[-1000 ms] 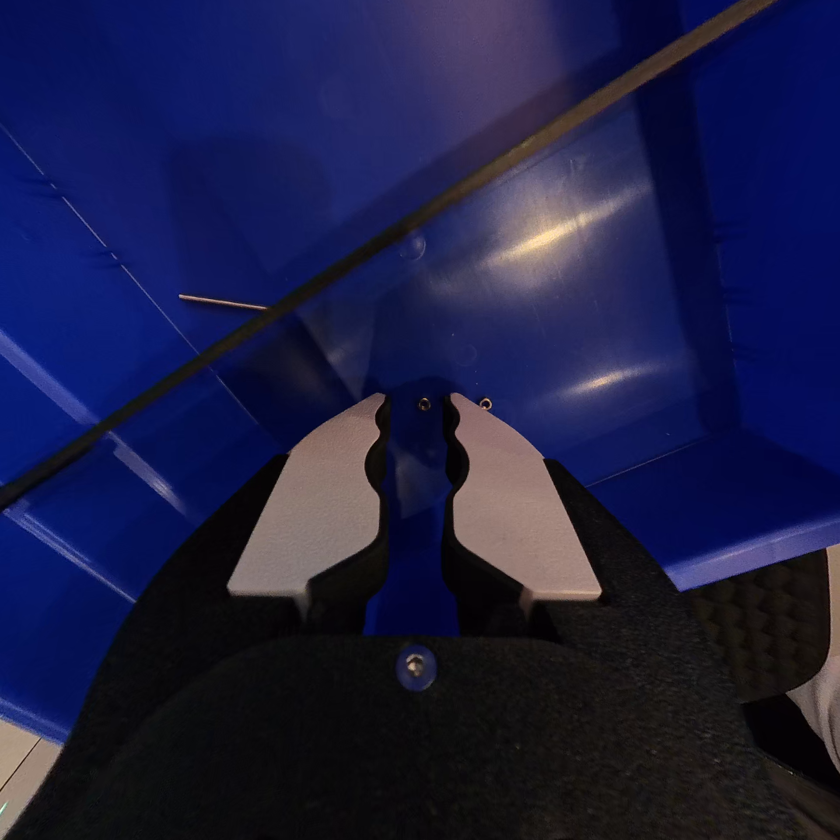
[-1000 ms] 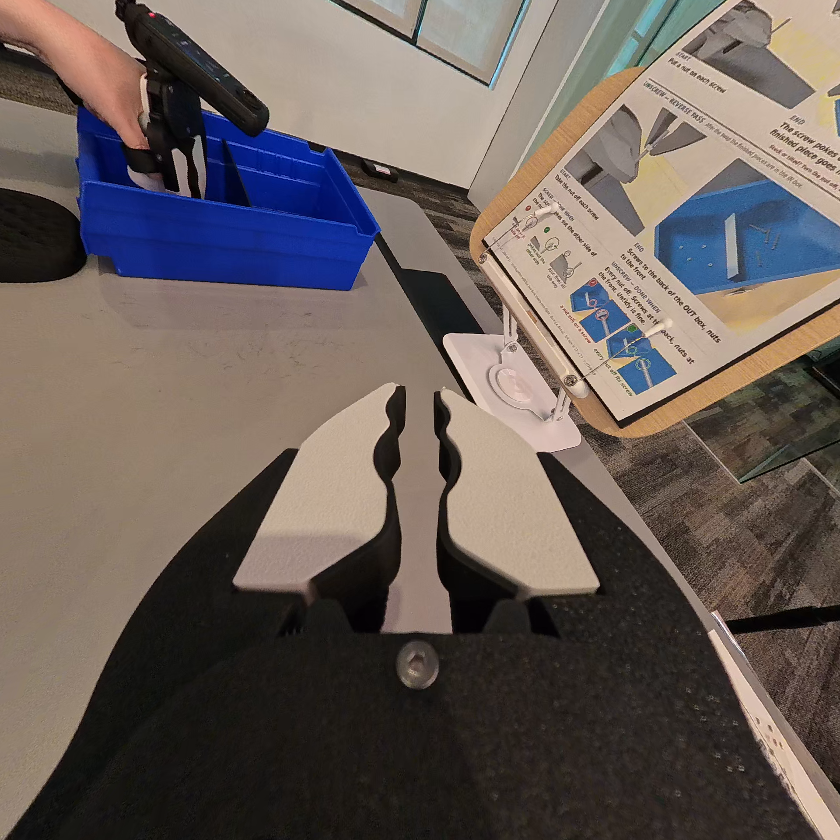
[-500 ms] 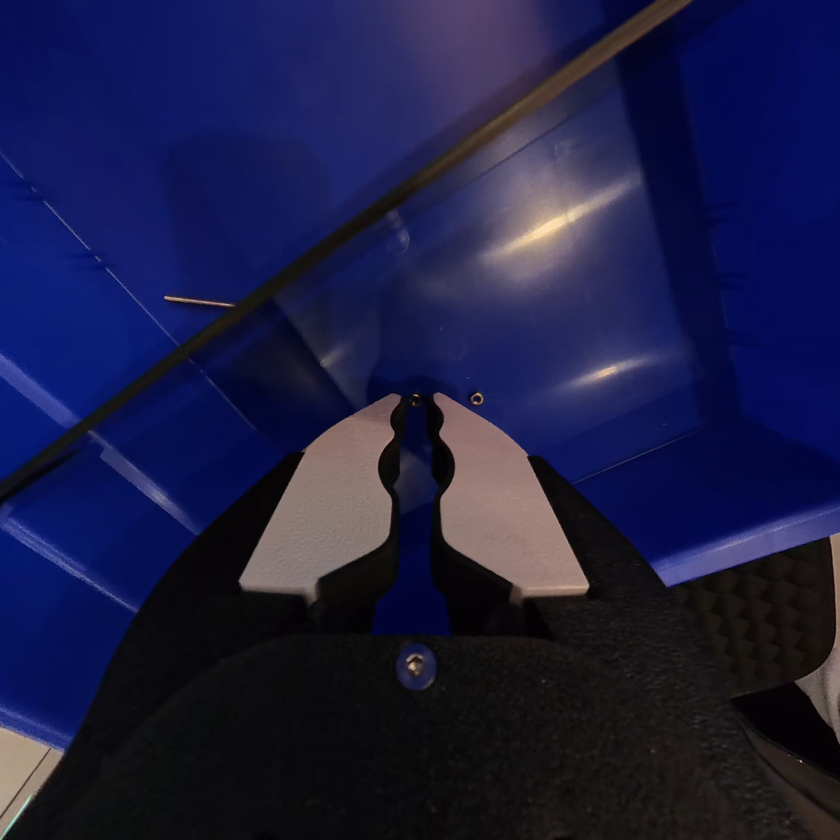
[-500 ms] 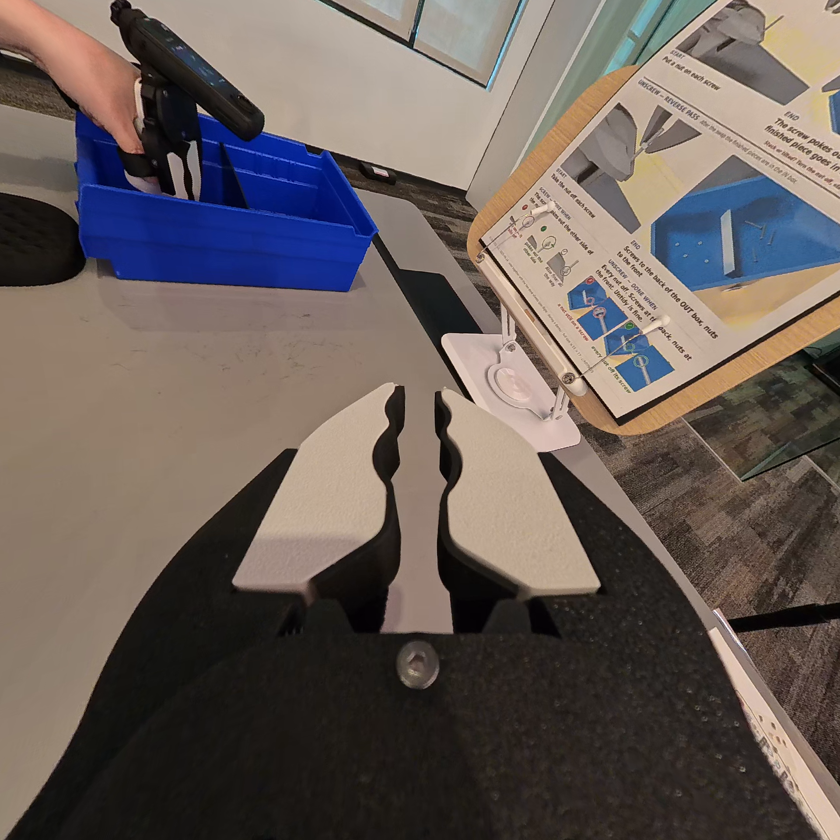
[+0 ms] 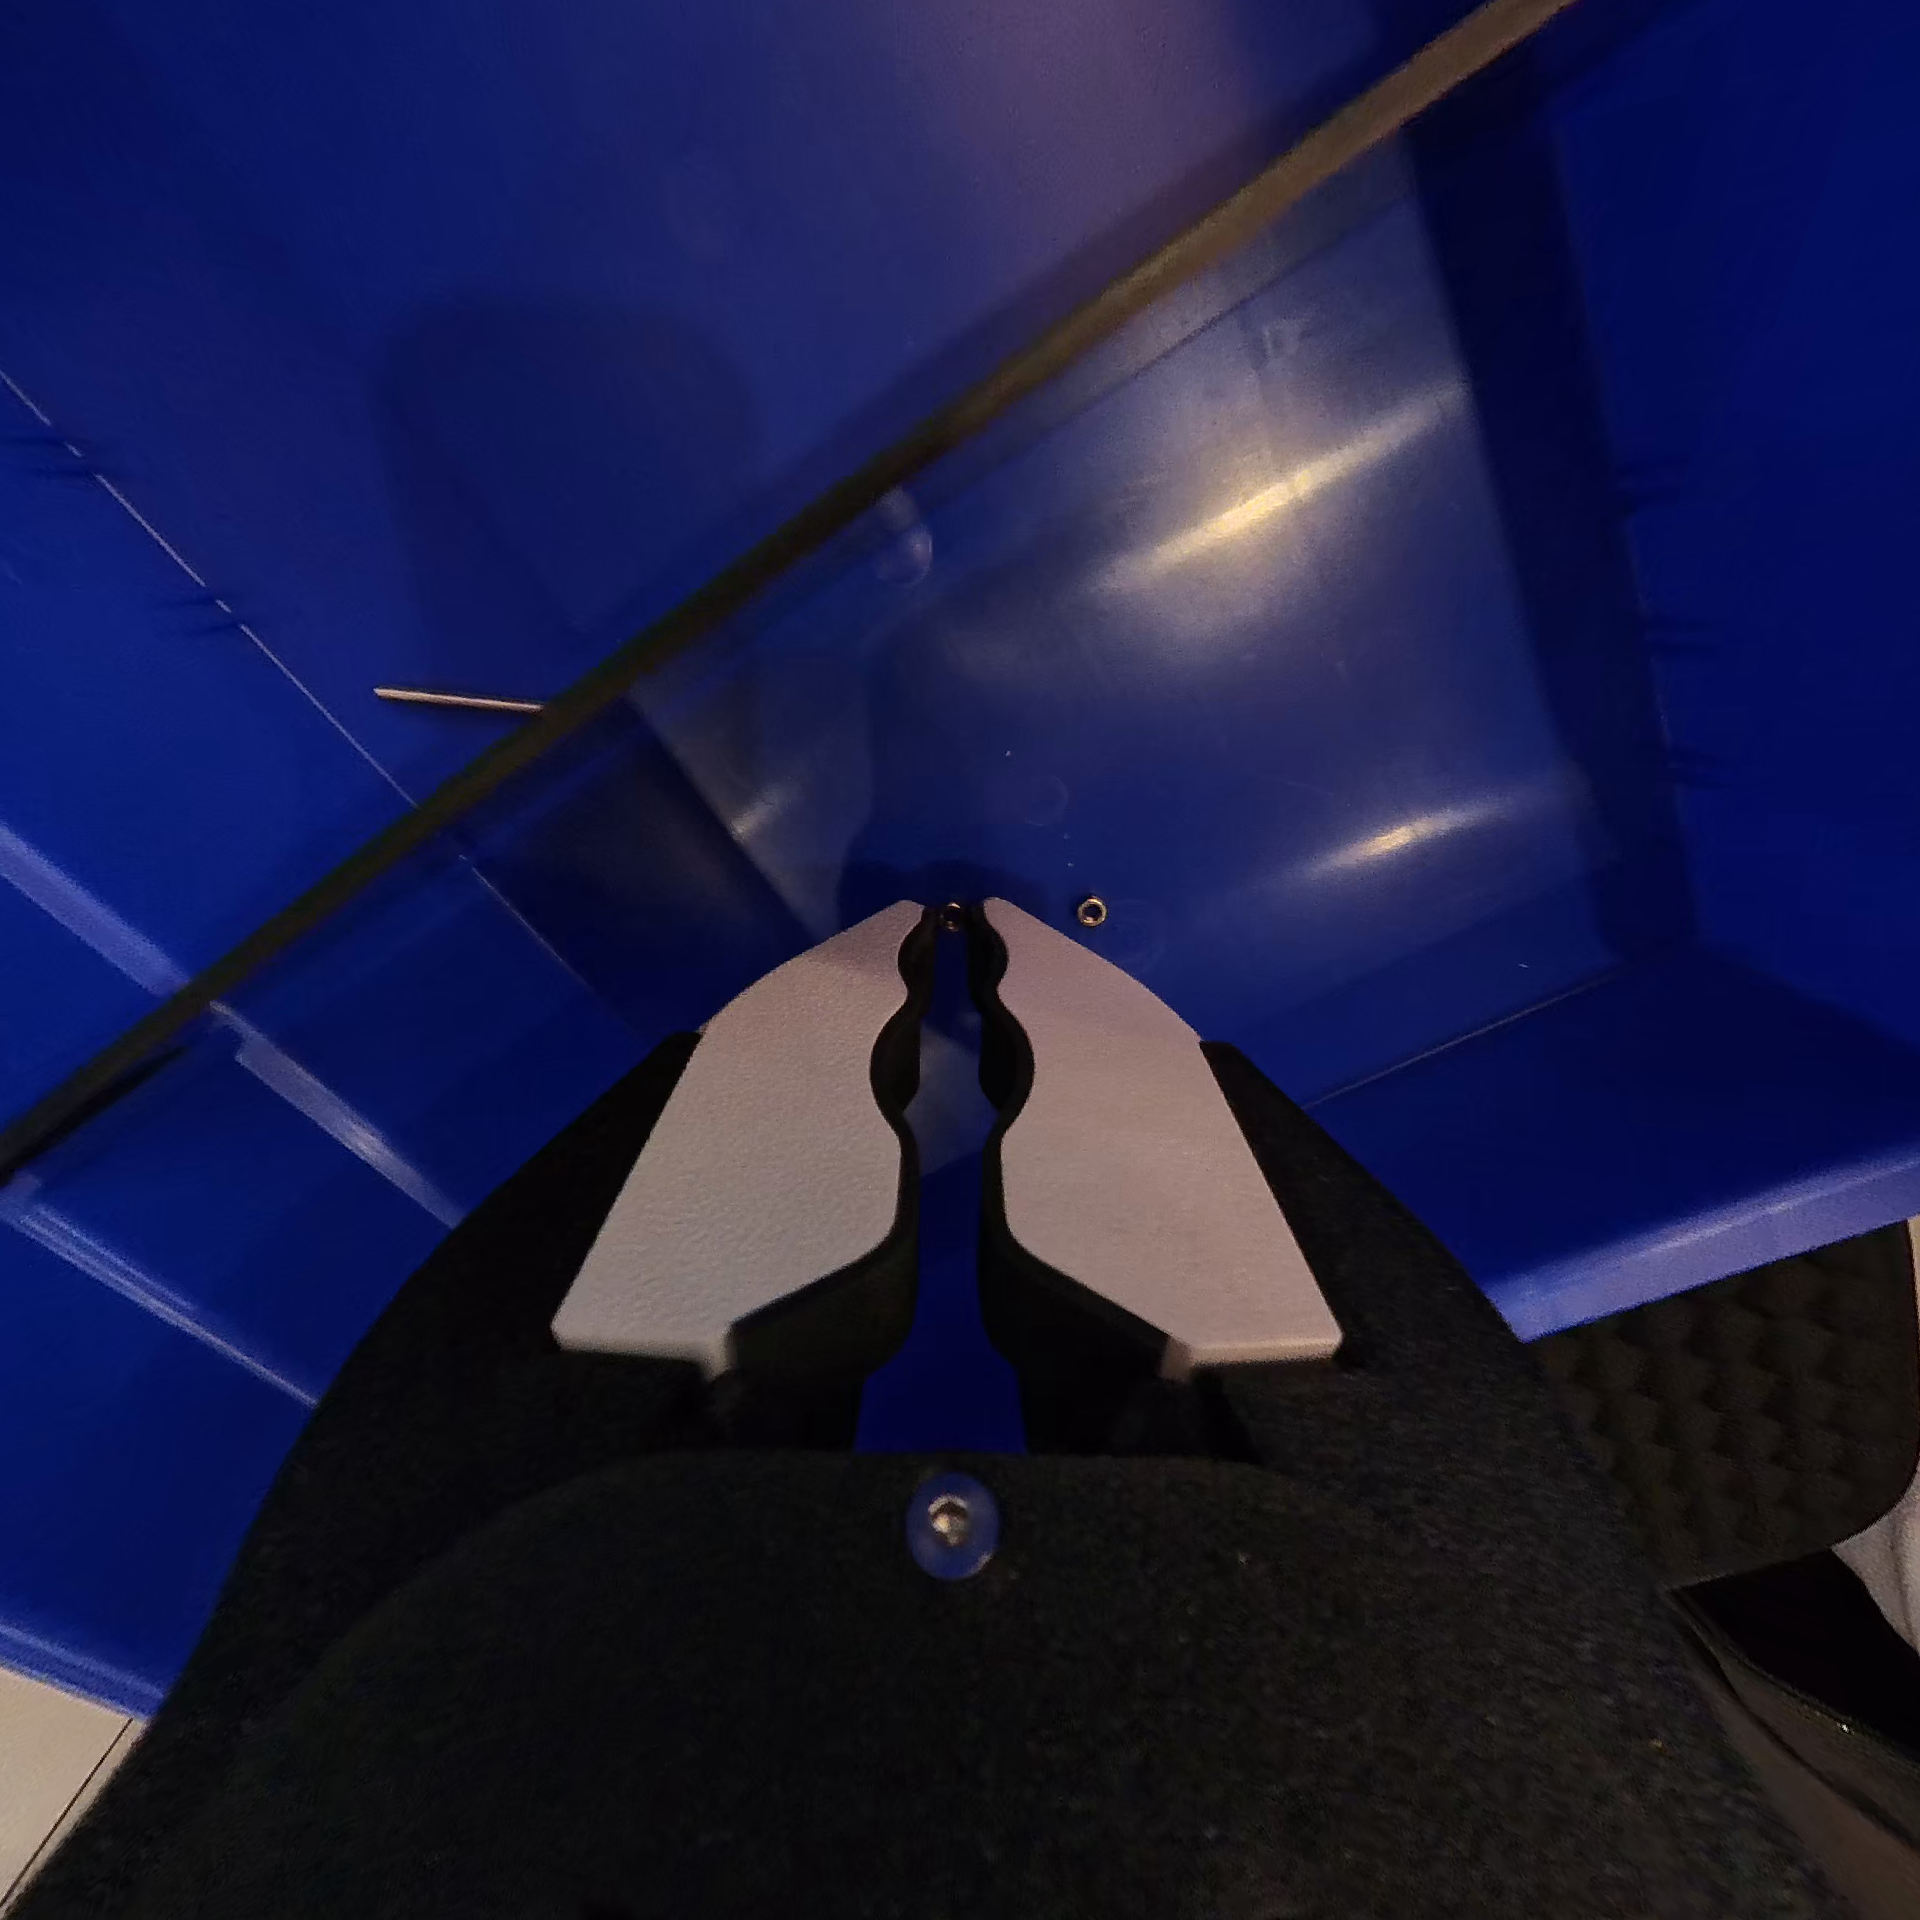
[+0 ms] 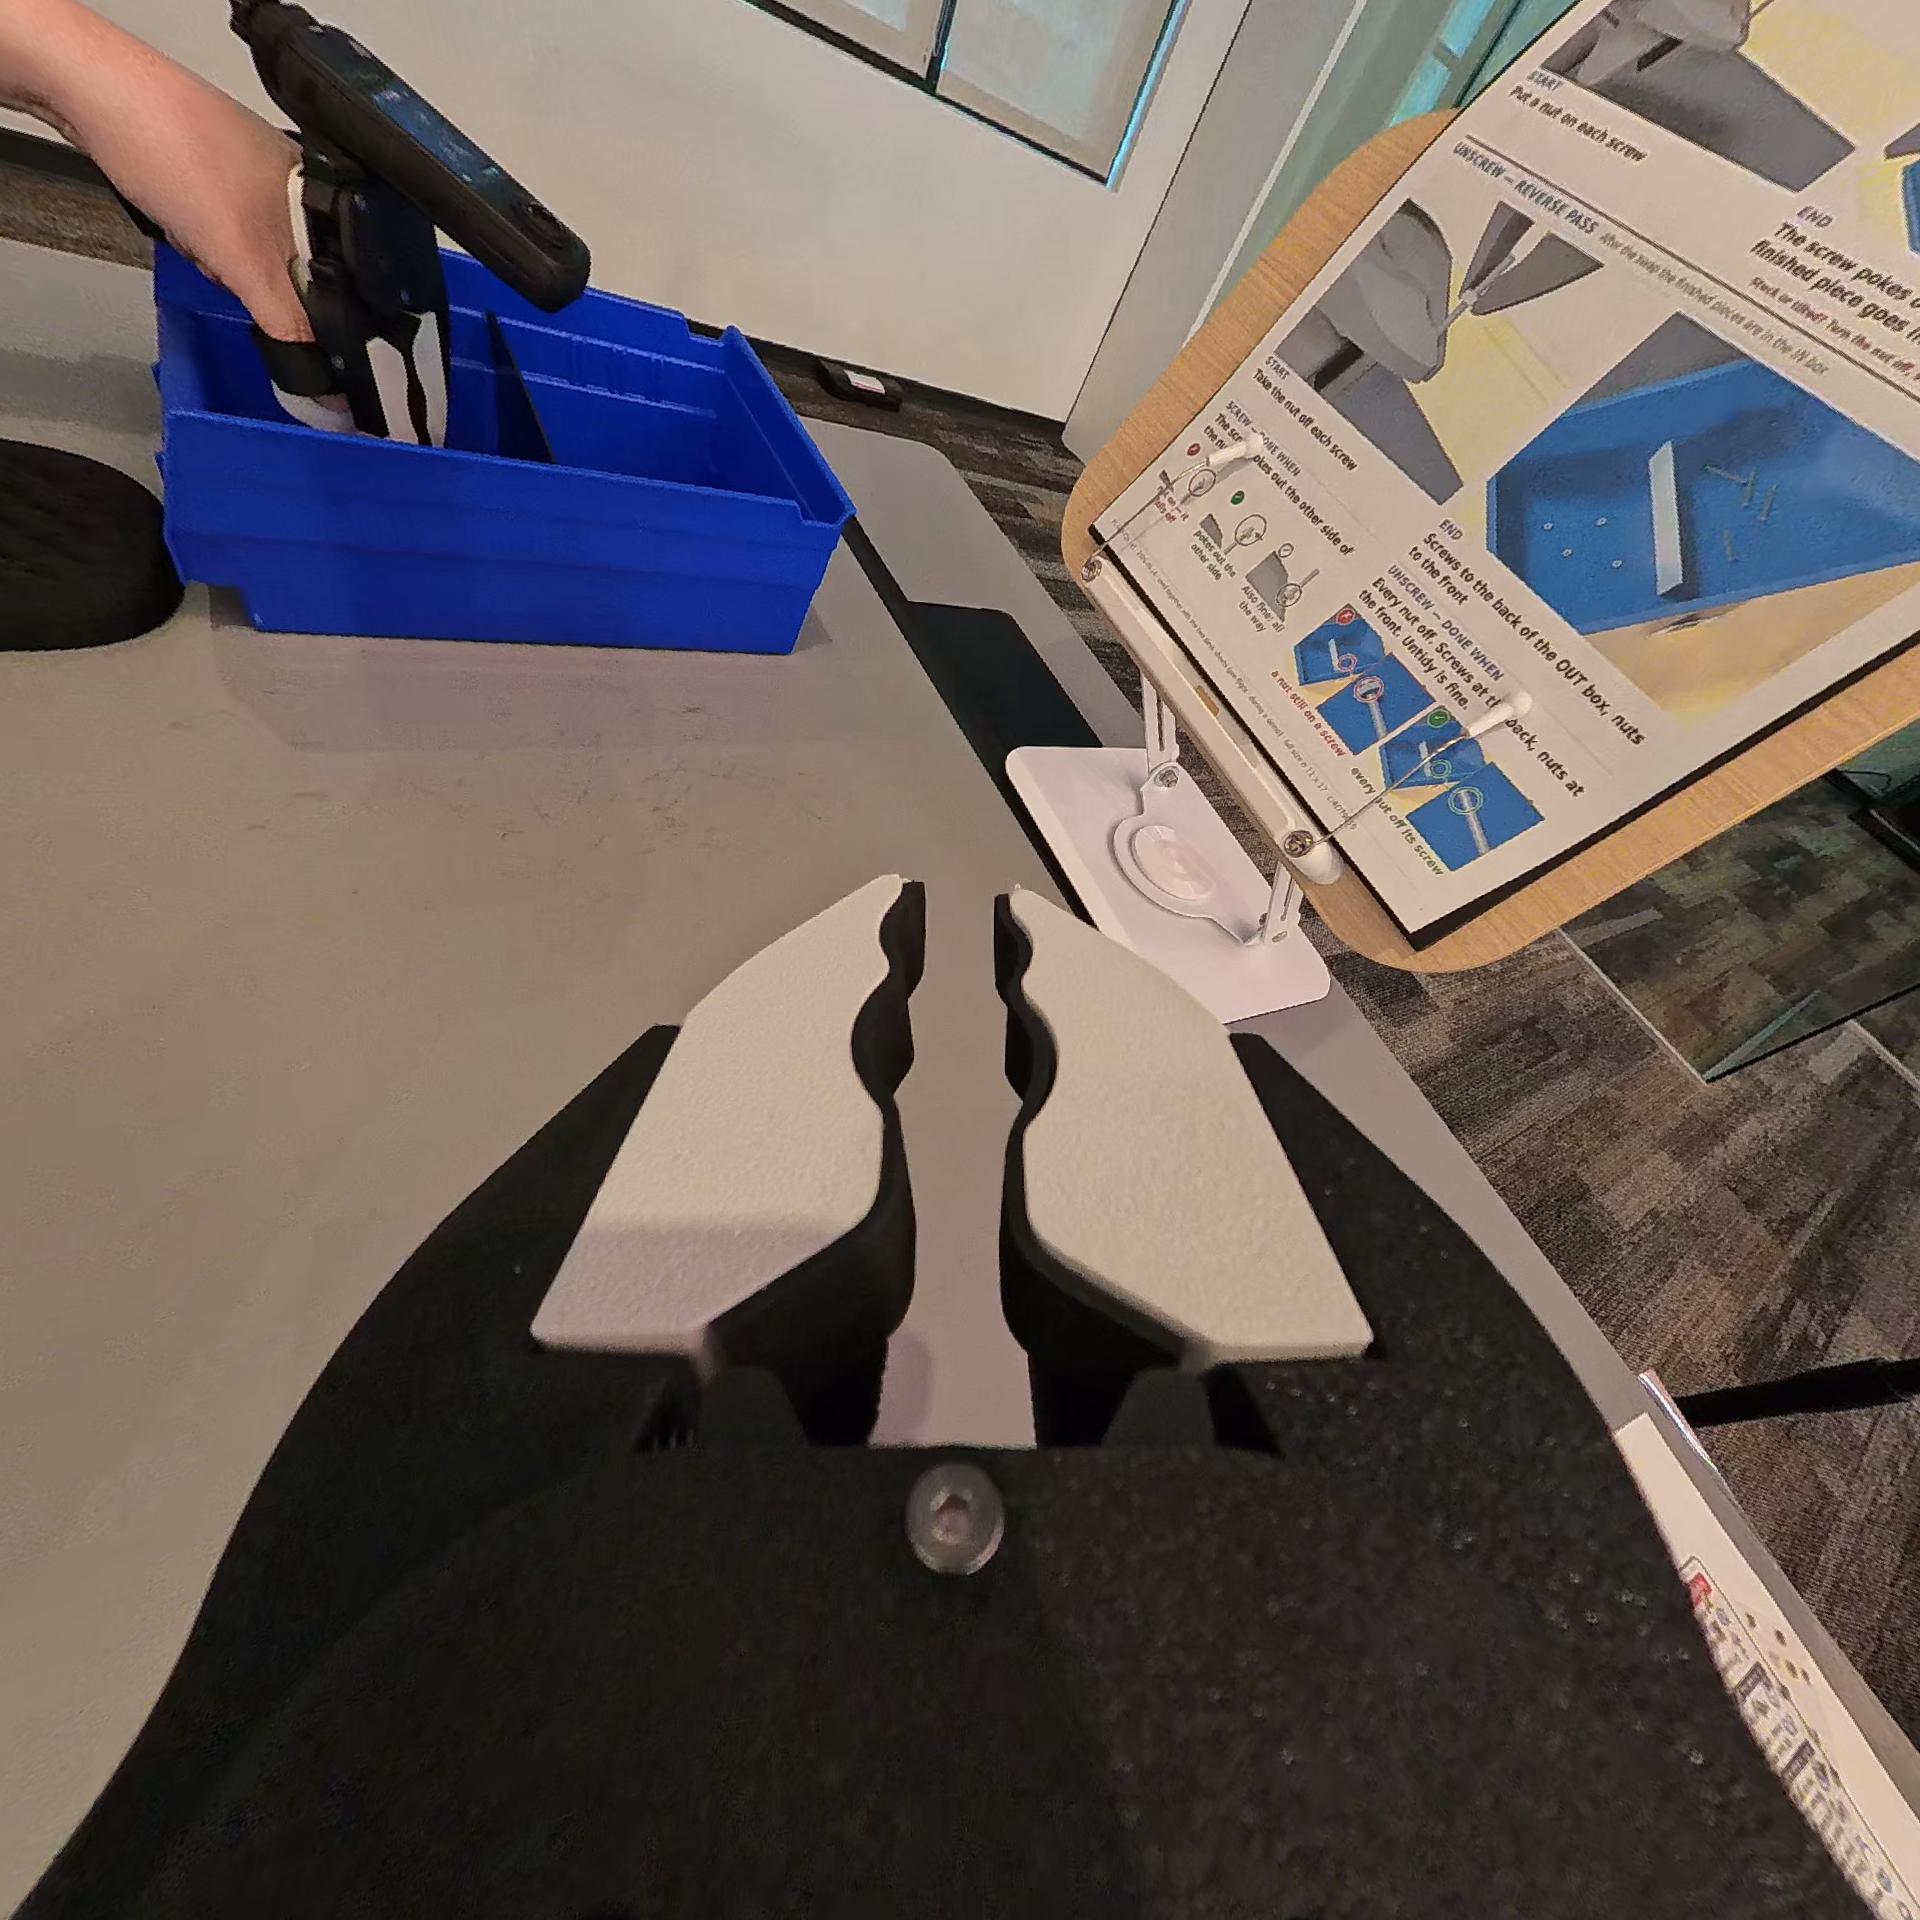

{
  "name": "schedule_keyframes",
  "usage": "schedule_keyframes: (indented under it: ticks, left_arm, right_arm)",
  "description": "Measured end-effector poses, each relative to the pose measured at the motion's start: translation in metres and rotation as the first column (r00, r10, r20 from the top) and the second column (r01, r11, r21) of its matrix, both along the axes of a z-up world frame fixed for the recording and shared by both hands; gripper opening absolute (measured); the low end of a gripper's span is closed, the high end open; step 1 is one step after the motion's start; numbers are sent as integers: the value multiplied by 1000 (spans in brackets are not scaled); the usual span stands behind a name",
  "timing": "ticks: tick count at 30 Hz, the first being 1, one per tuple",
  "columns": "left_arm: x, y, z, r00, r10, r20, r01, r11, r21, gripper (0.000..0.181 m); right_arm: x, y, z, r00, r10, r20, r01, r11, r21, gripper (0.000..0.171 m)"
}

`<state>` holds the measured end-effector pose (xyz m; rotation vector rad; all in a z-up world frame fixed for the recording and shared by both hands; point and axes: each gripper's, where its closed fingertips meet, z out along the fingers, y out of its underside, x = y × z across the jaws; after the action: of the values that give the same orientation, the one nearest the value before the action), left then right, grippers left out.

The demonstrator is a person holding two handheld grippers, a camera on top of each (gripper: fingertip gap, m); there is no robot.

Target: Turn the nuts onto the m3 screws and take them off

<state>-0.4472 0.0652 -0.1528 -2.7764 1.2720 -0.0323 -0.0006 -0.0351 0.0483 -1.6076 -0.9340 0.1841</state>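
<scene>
My left gripper (image 5: 951,912) is down inside the blue bin (image 5: 1299,727), its tips closed on a small metal nut (image 5: 951,915) on the bin floor. A second nut (image 5: 1090,912) lies just to the right of the tips. A thin screw (image 5: 457,699) lies in the far compartment, behind the black divider (image 5: 935,447). In the right wrist view the left gripper (image 6: 400,416) shows in a person's hand inside the bin (image 6: 520,561). My right gripper (image 6: 959,899) hovers over the grey table (image 6: 416,883), jaws slightly apart and empty.
A wooden board with an instruction sheet (image 6: 1558,520) stands on a white stand (image 6: 1174,873) at the table's right edge. A black foam pad (image 6: 73,540) lies left of the bin. Carpet floor lies beyond the right edge. Tip to tip, the grippers are about 50 cm apart.
My left gripper's jaws have closed from wide apart onto the nut that lay between their tips. The right gripper has stayed where it was, its gap unchanged.
</scene>
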Motion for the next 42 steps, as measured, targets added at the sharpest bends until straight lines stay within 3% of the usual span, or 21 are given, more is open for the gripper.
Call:
schedule_keyframes:
  ticks: [12, 19, 26, 30, 33, 37, 42]
  left_arm:
    - [0, 1, 1, 1000, 6, 7, -6, 1000, 6, 6]
    - [2, 2, 22, 998, 26, 59, -27, 1000, 14, 6]
    - [35, -2, 97, 992, -57, 110, 44, 992, 116, 6]
    - [95, -16, 151, 971, -206, 124, 179, 964, 198, 6]
    - [156, -36, 170, 931, -322, 172, 282, 934, 219, 5]
    - [231, -63, 148, 873, -448, 196, 414, 890, 190, 5]
    - [299, -84, 83, 828, -527, 193, 508, 850, 143, 5]
  right_arm:
    - [3, 1, -3, 1000, -1, -5, 1, 1000, -11, 13]
    - [6, 2, -3, 1000, -8, -9, 8, 1000, -14, 13]
    - [6, 2, -1, 1000, -7, -15, 7, 1000, -11, 13]
    - [3, 2, 0, 1000, -5, -1, 5, 1000, -7, 13]
    - [2, 1, -1, 1000, -6, 13, 6, 1000, -8, 13]
    - [6, -1, 0, 999, -30, 32, 30, 1000, -7, 16]
    - [8, -8, 4, 999, -30, 44, 30, 1000, -1, 16]
